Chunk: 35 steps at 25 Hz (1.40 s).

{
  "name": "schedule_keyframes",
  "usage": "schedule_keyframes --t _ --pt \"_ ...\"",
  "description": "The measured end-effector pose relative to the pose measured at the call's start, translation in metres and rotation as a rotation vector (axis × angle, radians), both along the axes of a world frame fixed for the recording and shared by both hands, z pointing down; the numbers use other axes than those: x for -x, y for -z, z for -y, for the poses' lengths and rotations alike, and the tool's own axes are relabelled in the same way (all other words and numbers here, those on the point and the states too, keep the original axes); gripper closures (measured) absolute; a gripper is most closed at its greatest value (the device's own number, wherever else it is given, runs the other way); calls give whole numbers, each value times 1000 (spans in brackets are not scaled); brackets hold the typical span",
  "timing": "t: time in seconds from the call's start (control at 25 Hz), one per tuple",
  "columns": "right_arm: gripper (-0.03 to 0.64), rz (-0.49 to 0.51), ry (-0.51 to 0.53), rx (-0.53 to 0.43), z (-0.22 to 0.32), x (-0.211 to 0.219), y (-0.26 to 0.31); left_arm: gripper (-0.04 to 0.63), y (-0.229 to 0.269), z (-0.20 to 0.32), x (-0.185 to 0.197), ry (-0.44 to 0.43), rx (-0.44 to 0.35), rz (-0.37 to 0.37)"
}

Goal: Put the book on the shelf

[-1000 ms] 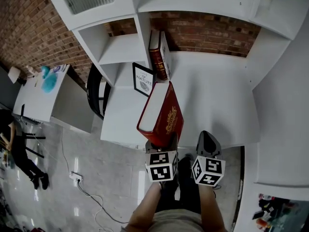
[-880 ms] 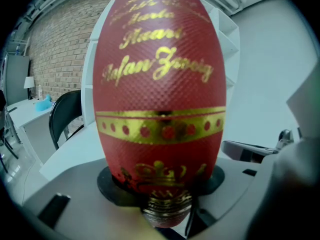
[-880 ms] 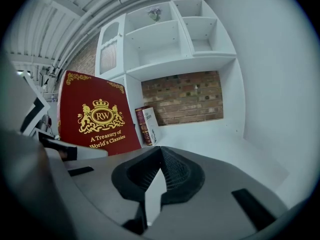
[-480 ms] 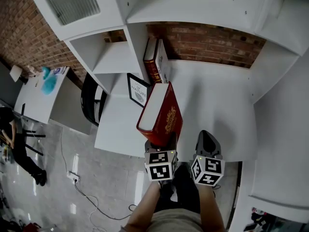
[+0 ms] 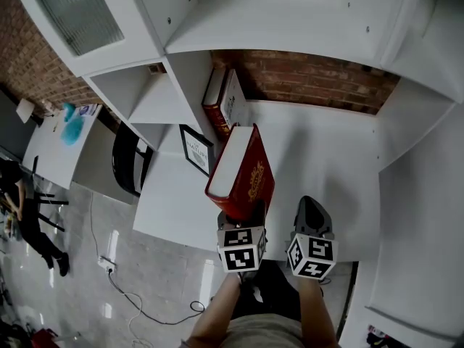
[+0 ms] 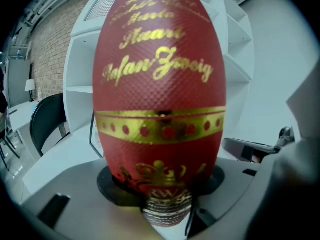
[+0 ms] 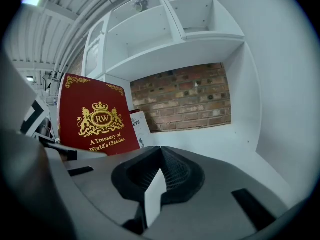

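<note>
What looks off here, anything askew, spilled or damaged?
Nothing stands out. The red hardcover book with gold lettering is clamped by its lower end in the left gripper; no damage or spills show. The right gripper is shut and empty.

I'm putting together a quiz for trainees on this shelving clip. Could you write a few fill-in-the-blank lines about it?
The left gripper clamps a ___ book. The right gripper, jaws together, holds ___. Behind the white shelf runs a ___ wall.
Missing words: red; nothing; brick.
</note>
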State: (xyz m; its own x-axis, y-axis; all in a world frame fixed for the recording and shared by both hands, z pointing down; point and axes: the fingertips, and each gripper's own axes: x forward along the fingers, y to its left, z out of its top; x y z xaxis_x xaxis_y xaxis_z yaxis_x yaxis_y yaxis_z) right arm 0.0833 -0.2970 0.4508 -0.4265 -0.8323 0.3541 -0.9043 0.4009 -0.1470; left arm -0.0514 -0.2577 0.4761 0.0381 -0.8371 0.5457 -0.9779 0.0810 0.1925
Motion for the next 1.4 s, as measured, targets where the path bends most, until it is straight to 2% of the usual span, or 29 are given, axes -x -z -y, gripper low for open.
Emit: schedule_keyframes --t 0.32,0.72,1.4 --pt "601 15 37 10 30 -7 -4 348 -2 25 -12 28 12 3" --pt "600 24 60 20 42 1 -10 348 -6 37 -6 51 19 14" --pt "601 20 10 24 92 16 -12 348 -21 103 11 -8 37 25"
